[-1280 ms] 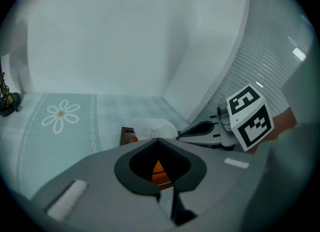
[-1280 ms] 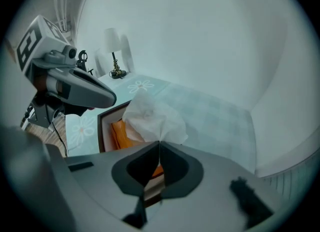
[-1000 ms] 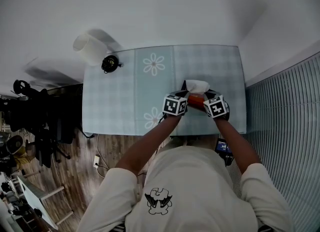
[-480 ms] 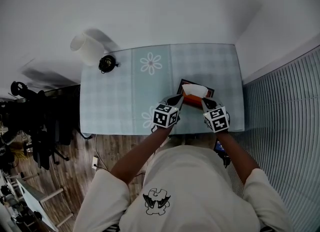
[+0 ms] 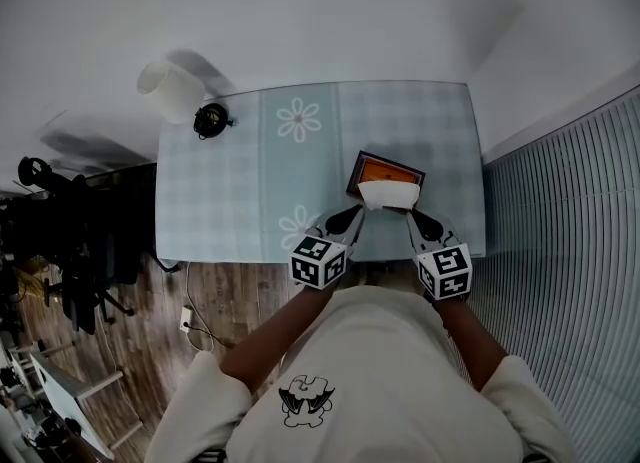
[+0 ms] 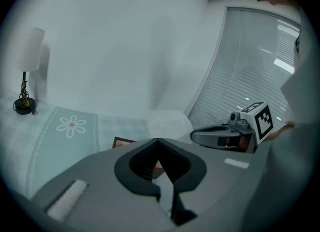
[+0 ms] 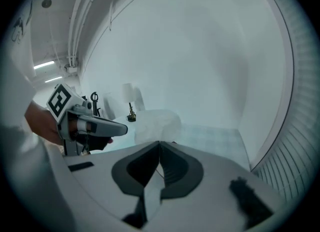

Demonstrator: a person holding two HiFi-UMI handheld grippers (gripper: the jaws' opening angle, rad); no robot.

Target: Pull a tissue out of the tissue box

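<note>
The tissue box (image 5: 386,171), orange on top with a dark rim, lies on the table's right half. A white tissue (image 5: 388,194) hangs stretched over the box's near edge. My left gripper (image 5: 357,215) is shut on the tissue's left corner and my right gripper (image 5: 412,217) on its right corner. In the left gripper view the shut tips (image 6: 158,140) meet under the tissue (image 6: 170,124), with the box (image 6: 122,142) below. In the right gripper view the tissue (image 7: 156,124) billows past the shut tips (image 7: 160,143). I cannot tell whether the tissue still touches the box.
A table lamp with a white shade (image 5: 168,91) and a black base (image 5: 208,119) stands at the table's far left corner. The checked cloth (image 5: 260,181) has flower prints. Slatted blinds (image 5: 560,221) run along the right. Dark chairs (image 5: 70,251) stand on the floor at left.
Both grippers have risen and drawn back toward the person, taking the tissue with them. The box's orange top, covered before, now shows.
</note>
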